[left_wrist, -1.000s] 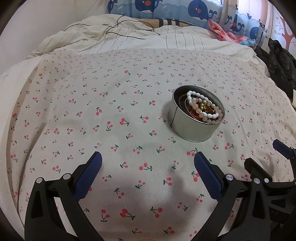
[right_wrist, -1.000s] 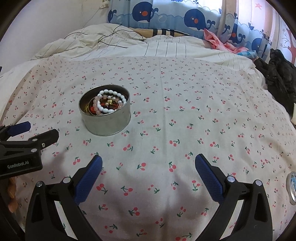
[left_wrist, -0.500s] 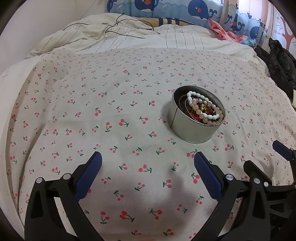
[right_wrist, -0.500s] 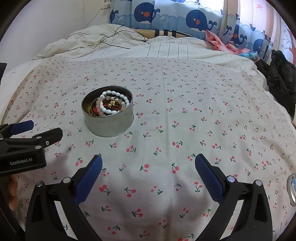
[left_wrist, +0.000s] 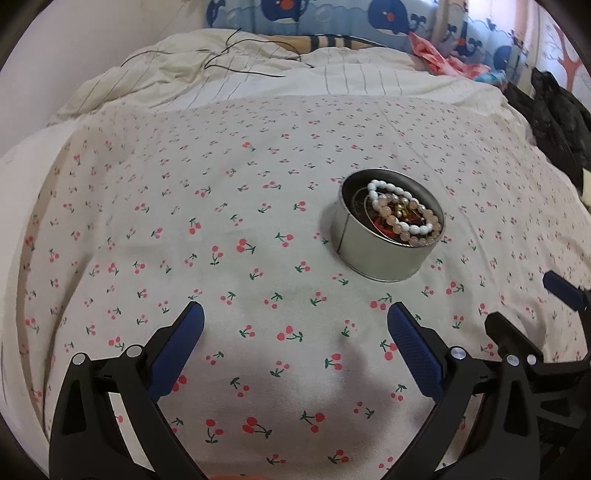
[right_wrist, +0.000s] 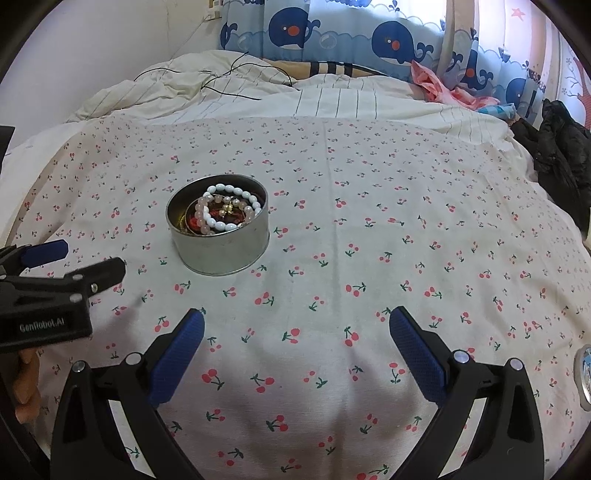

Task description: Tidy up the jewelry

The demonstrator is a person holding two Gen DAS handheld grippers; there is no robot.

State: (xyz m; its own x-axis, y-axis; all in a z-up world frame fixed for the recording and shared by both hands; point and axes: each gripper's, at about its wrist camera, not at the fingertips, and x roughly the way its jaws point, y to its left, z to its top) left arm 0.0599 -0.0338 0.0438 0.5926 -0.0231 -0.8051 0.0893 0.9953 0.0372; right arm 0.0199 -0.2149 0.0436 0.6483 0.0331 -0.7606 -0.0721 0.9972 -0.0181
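A round silver tin [left_wrist: 380,258] stands on the cherry-print bedsheet [left_wrist: 221,221]; it also shows in the right wrist view [right_wrist: 221,251]. Inside lie a white bead bracelet [left_wrist: 384,188], a pink bead bracelet [left_wrist: 413,232] and red and gold pieces. The same bracelets show in the right wrist view [right_wrist: 236,206]. My left gripper [left_wrist: 295,325] is open and empty, near and left of the tin. My right gripper [right_wrist: 295,328] is open and empty, near and right of the tin. Each gripper shows at the other view's edge.
A striped duvet [right_wrist: 332,99] with a black cable [right_wrist: 229,79] lies at the back. Whale curtains [right_wrist: 332,29] hang behind it. Pink cloth [right_wrist: 439,88] and black clothing [right_wrist: 561,155] lie at the right. A round metal lid [right_wrist: 583,376] sits at the right edge.
Both grippers have risen and tilted slightly, so the tin sits a little lower in both views. Both stay open and empty.
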